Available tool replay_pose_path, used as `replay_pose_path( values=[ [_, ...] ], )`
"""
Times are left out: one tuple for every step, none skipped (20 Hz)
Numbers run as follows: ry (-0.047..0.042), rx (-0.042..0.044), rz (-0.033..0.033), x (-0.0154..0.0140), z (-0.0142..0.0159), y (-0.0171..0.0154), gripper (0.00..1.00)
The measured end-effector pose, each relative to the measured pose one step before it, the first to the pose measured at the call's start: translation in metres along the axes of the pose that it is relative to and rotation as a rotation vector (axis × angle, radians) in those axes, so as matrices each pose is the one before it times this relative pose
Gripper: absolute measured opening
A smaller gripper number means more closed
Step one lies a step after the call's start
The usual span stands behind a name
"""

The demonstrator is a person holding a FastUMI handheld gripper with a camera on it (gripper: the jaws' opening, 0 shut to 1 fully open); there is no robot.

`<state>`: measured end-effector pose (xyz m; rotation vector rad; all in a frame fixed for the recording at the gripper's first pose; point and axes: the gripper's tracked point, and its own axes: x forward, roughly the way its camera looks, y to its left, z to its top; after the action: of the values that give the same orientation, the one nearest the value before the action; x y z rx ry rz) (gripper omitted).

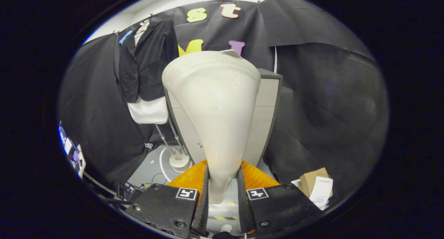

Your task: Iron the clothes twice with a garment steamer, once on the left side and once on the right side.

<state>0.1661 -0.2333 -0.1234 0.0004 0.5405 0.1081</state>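
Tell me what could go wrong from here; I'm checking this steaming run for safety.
1. The gripper is shut on the narrow handle of the cream cone-shaped steamer head; the smooth taper might slip or twist.
2. The black jacket over a white shirt hangs off to one side beyond the head, so a stroke may miss it.
3. The thin white stand pole below the clothes could be knocked.

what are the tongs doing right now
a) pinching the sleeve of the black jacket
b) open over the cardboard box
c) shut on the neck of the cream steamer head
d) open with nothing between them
c: the tongs have both fingers pressed on the narrow neck of the cream cone-shaped plastic steamer head, while the black jacket hanging over a white shirt lies well beyond them.
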Motion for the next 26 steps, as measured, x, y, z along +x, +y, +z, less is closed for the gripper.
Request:
replay_pose_path(
  values=[
    [0.00062, -0.00072, 0.00109, -0.00013, 0.00002, 0.00114, 0.39],
    [0.00148, 0.00244, 0.00052, -0.00082, -0.00060, 0.00044, 0.39],
    [0.00164, 0.00020, 0.00006, 0.00004, 0.00055, 0.00078, 0.39],
    [-0.00047, 0.00045, -0.00001, 0.00048, -0.00097, 0.00036, 0.39],
    [0.00091, 0.00088, 0.00011, 0.00001, 0.00065, -0.00009, 0.39],
    [-0.00026, 0.00172, -0.00031, 0.00008, -0.00014, 0.00032, 0.39],
    [0.00127, -0.00010, 0.00025, 0.00022, 0.00028, 0.00026, 0.39],
    [-0.00006, 0.00115, -0.00065, 0.00029, -0.00043, -0.00012, 0.39],
    [0.00152, 0.00022, -0.00044, 0.00021, 0.00024, 0.00023, 0.39],
    [0.00136, 0.00035, -0.00010, 0.00005, -0.00127, -0.00031, 0.39],
    [0.00181, 0.00169, -0.00052, 0.00032, 0.00006, -0.00023, 0.39],
    [0.00173, -0.00055, -0.00078, 0.00009, -0.00081, -0.00046, 0.39],
    [-0.00004, 0.00044, -0.00074, 0.00041, 0.00021, -0.00049, 0.39],
    [0.00164, 0.00036, -0.00106, -0.00021, -0.00007, -0.00015, 0.39],
    [0.00031, 0.00148, 0.00071, 0.00024, 0.00031, -0.00041, 0.39],
    [0.00085, -0.00116, -0.00111, 0.00012, -0.00079, -0.00067, 0.39],
    [-0.00082, -0.00026, -0.00097, 0.00033, 0.00085, -0.00043, 0.39],
    [0.00147, -0.00023, 0.00027, -0.00008, -0.00041, 0.00061, 0.39],
    [0.00129, -0.00028, -0.00018, 0.00063, 0.00007, -0.00016, 0.39],
    [-0.00105, 0.00015, 0.00050, 0.00088, 0.00062, -0.00060, 0.39],
    [0.00008, -0.00071, -0.00016, 0.00047, 0.00070, 0.00002, 0.39],
    [-0.00090, -0.00062, 0.00132, -0.00034, -0.00035, 0.00042, 0.39],
    [-0.00163, 0.00029, 0.00146, 0.00078, 0.00095, 0.00042, 0.39],
    [-0.00165, -0.00097, 0.00070, -0.00124, 0.00128, -0.00020, 0.39],
    [-0.00128, -0.00115, 0.00110, 0.00089, 0.00093, 0.00012, 0.39],
    [-0.00215, 0.00111, 0.00158, 0.00011, 0.00021, 0.00049, 0.39]
  ],
)
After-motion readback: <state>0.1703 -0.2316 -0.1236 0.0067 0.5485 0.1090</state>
